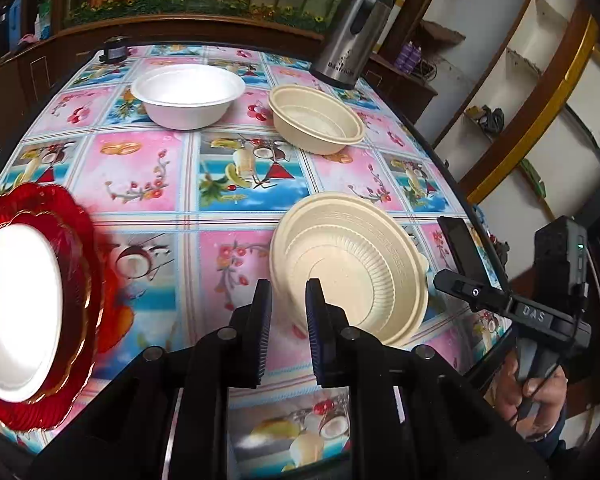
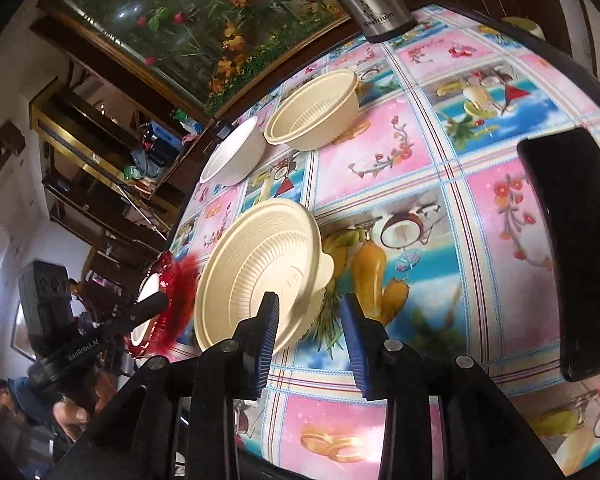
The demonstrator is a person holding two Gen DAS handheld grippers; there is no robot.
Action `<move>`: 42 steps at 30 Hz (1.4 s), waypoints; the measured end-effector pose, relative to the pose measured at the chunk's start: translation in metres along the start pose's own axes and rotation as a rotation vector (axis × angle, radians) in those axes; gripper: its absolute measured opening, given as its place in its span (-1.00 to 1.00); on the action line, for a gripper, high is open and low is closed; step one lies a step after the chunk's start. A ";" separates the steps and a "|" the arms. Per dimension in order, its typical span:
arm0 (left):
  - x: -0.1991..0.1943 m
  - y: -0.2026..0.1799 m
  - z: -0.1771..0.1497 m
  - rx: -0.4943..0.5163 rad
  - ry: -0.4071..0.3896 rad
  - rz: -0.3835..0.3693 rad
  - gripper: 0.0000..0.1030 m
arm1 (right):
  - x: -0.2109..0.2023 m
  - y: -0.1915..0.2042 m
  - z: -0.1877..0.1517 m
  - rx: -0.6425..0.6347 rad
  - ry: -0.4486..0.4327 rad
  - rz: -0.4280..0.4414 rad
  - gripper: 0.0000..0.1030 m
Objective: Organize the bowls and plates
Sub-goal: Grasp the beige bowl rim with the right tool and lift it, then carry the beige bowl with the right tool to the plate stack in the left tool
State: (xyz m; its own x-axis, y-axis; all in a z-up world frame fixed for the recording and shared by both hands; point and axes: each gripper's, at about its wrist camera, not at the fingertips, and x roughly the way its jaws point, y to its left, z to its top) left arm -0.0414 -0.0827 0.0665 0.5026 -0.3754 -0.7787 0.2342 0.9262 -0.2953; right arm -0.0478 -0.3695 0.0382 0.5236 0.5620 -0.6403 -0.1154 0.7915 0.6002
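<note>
My left gripper [image 1: 288, 300] hangs low over the patterned tablecloth [image 1: 148, 176], its jaws parted by a narrow gap with nothing between them. My right gripper [image 2: 309, 316] is open a little wider, also holding nothing. Just ahead of both lies the near cream bowl [image 1: 351, 264], tilted on its side with its ribbed inside facing me; its rim sits against my left gripper's right finger in the left view and beside my right gripper's left finger in the right view. I cannot tell whether either touches it. To my left a white plate [image 1: 16, 312] rests on a red scalloped plate [image 1: 80, 248]. A black phone [image 2: 575, 248] lies to my right. Farther back stand a second cream bowl [image 1: 315, 118] and a white bowl [image 1: 188, 94], apart from each other, then a steel thermos [image 1: 355, 32] at the table's far edge.
</note>
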 end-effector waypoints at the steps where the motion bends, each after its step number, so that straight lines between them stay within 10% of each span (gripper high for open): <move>1: 0.005 0.000 0.001 0.001 0.011 0.002 -0.72 | 0.001 0.003 0.001 -0.013 0.000 -0.009 -0.32; 12: 0.045 0.000 0.000 0.007 0.062 0.010 -0.72 | 0.026 0.012 -0.001 -0.051 0.030 -0.075 -0.49; 42: -0.017 0.002 -0.014 0.081 -0.147 0.147 -0.71 | 0.023 0.065 0.003 -0.154 0.006 -0.041 -0.66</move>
State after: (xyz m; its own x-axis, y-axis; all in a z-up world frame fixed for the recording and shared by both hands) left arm -0.0612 -0.0744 0.0708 0.6510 -0.2428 -0.7192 0.2124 0.9679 -0.1345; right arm -0.0409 -0.3061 0.0635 0.5254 0.5299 -0.6657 -0.2224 0.8407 0.4937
